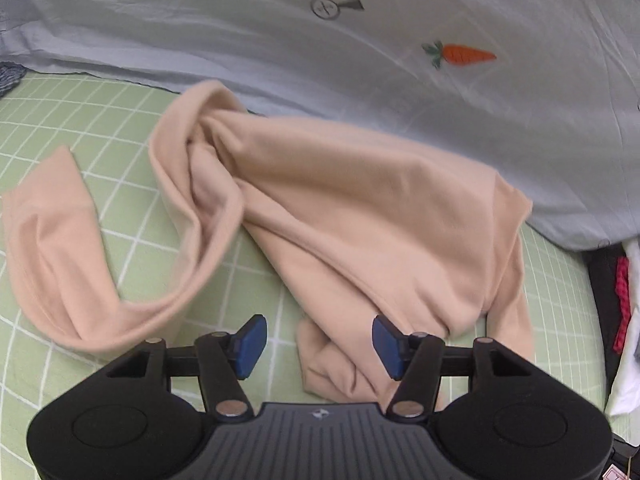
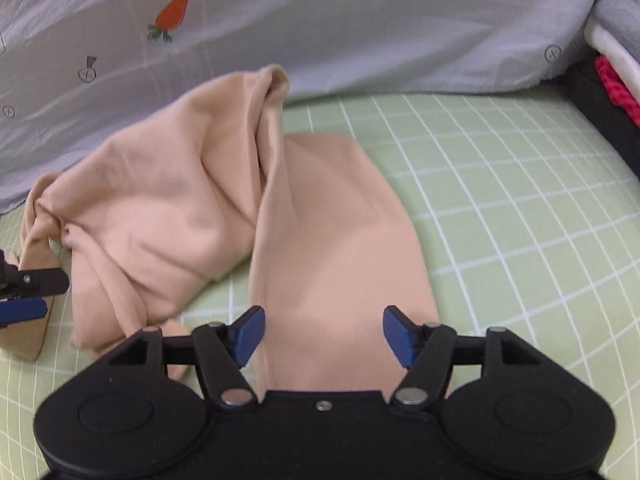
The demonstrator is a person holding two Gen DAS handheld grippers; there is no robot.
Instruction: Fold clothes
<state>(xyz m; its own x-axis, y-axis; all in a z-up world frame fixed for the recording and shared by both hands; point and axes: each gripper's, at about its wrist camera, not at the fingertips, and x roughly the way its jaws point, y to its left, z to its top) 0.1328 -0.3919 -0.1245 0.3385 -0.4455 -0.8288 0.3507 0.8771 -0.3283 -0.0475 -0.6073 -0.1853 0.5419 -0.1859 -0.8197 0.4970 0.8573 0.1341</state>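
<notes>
Left hand-held gripper [image 1: 319, 347]: nearest in the left wrist view, black frame with blue pads [image 1: 251, 346], jaws standing well apart and gripping nothing; a bunched end of cloth lies on the bed beneath the gap.
Right hand-held gripper [image 2: 324, 339]: same black build, blue pads, jaws parted wide, nothing clamped; a flat band of the cloth runs under the gap.
Writing: no readable words anywhere; only a small pale emblem on the left gripper's ribbed body.
Garment [image 1: 360, 208]: a soft peach-beige piece of clothing, plain and unprinted, lying crumpled on the bed. In the left wrist view it heaps in the middle with a looping, sleeve-like length curling to the left. In the right wrist view [image 2: 160, 200] the heap sits left and a smooth strip stretches toward the camera.
Bed sheet [image 2: 500, 200]: pale green with a white grid, beneath the garment.
Quilt [image 1: 400, 80]: light grey-blue, creased, just behind the garment, printed with an orange carrot [image 1: 460, 54] and small round button motifs.
</notes>
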